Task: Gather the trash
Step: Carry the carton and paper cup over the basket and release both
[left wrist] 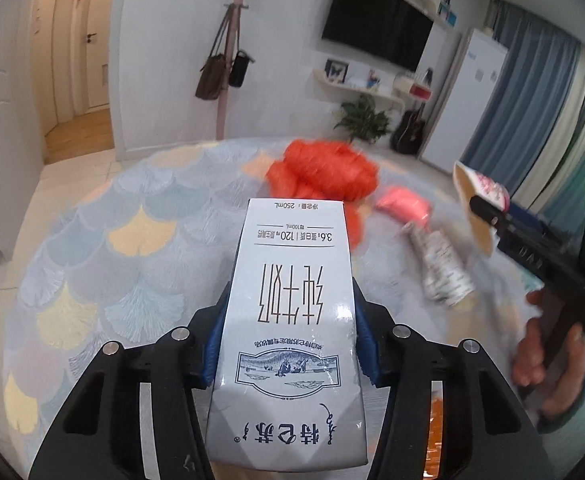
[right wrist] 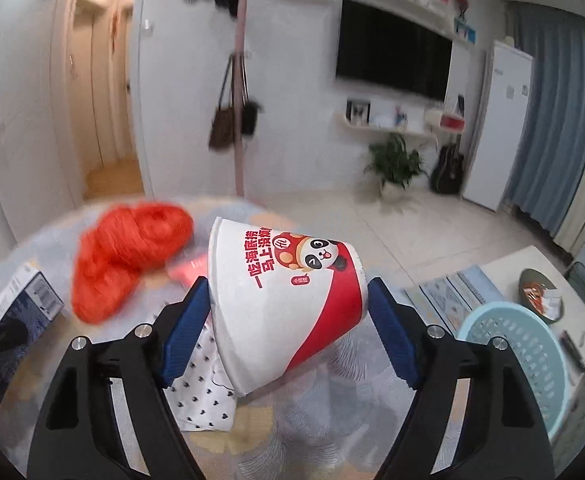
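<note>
The left tongs [left wrist: 288, 336] are closed on a white 250 mL milk carton [left wrist: 292, 308], blue pads pressing its two long sides, the carton lifted clear of the rug and pointing away toward twelve o'clock. The right tongs [right wrist: 288, 332] are clamped across a paper noodle cup [right wrist: 288, 300] with a panda printed on it: one pad bears on the rim end at nine o'clock, the other on the base end at three, so the cup lies tilted in the grip with its mouth toward the left.

Both pieces are held up over the round scallop-patterned rug [left wrist: 92, 248]. A pale blue perforated basket [right wrist: 520, 344] stands at about four o'clock from the right tongs, and I would judge that to be where the trash goes. To do this well, I'd carry the cup over first, keep the squeeze steady since a thin cup crushed end to end may buckle and slip, and let go only once it is above the basket's mouth. The carton, gripped low on its length, wants the same steady pressure so it doesn't pivot.

Counting what is in view: one milk carton, one noodle cup, and one basket. On the rug lie one heap of orange-red mesh [right wrist: 128, 256], one pink wrapper [left wrist: 402, 204], and one crumpled heart-dotted white wrapper [right wrist: 204, 396] under the cup. The left view shows a wrapper like it at two o'clock; I cannot tell if it is the same one.
</note>
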A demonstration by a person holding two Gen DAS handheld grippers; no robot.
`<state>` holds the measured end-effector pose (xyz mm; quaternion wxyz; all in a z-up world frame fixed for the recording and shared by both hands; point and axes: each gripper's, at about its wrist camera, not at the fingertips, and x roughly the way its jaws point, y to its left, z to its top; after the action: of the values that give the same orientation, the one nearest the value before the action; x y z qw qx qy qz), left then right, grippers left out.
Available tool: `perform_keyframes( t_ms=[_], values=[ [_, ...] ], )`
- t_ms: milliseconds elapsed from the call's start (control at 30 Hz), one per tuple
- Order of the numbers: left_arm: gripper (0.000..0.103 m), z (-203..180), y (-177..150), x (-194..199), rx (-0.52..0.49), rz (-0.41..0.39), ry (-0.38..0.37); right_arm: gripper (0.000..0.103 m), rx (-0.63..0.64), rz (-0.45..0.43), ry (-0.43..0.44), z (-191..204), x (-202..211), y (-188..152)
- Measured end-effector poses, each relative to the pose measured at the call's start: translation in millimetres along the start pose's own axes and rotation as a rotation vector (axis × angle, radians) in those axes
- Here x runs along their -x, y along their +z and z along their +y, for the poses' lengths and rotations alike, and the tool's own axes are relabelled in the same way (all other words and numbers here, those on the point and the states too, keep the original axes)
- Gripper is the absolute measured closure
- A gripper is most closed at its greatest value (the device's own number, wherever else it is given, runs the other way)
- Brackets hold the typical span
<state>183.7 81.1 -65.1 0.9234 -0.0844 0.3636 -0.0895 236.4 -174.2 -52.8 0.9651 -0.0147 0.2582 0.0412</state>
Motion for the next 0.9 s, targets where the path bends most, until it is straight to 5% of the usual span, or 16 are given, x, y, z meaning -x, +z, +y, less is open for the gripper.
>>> perform_keyframes(
  t_ms=[300,467,767,900],
  values=[
    [0.053,-69.9,27.7,34.2,-0.082,-0.111,-0.081,0.028,-0.094,-0.109,-0.003,-44.3,55.8,17.3],
    [0.053,-119.7,40.3,32.5,-0.124,-0.127,-0.158,0.028,-0.152,-0.167,-0.078,-95.3,90.2,30.0],
    [0.052,-233.5,56.4,3.7,-0.244,-0.099,-0.258,0.028,-0.305,-0.174,-0.155,-205.5,122.7,17.6],
    [0.052,-284.8,58.2,-29.4,-0.281,-0.04,-0.292,0.028,-0.406,-0.11,-0.143,-251.1,118.0,1.4]
  ],
)
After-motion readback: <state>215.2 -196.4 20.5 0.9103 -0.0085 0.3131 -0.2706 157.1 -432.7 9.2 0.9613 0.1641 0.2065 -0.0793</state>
